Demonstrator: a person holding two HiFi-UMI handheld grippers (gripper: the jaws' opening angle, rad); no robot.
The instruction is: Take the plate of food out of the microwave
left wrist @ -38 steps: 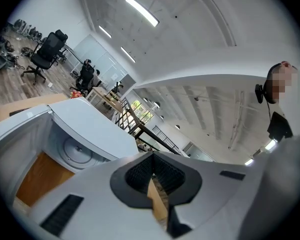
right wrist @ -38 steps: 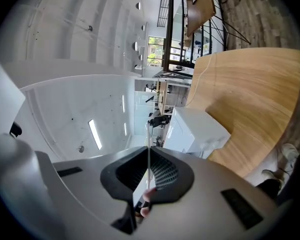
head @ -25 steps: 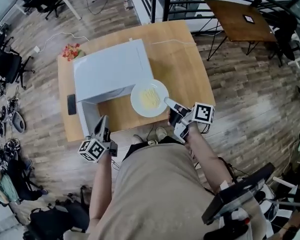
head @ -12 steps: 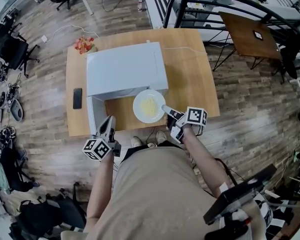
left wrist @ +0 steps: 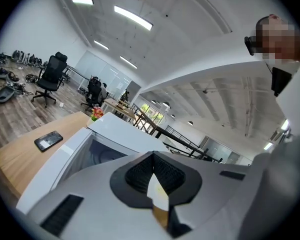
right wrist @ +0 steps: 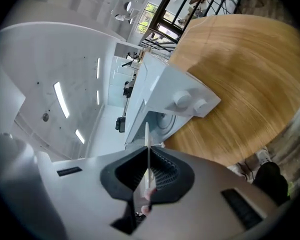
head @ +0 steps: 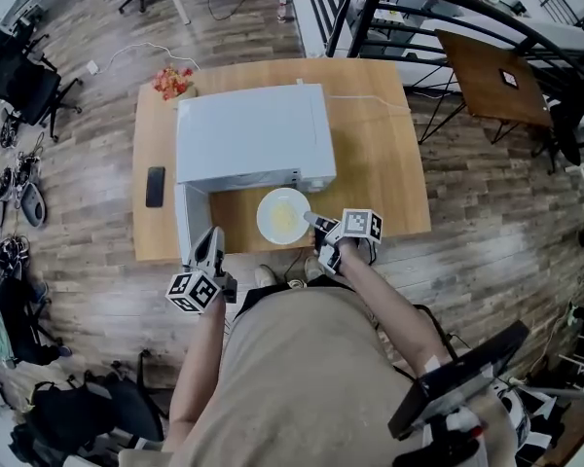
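Evidently stiff, breakable and smooth, the plate of food (head: 265,220) is pinched at its thin near rim by the right hand-held gripper (head: 312,221); left hand-held gripper (head: 211,234) closed, empty.

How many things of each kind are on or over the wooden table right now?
microwave: 1
plate of food: 1
phone: 1
bunch of flowers: 1
Total: 4

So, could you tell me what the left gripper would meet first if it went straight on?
Most likely the white box-shaped microwave: the left gripper aims into its open front, beside the swung-out door; depth is unclear.
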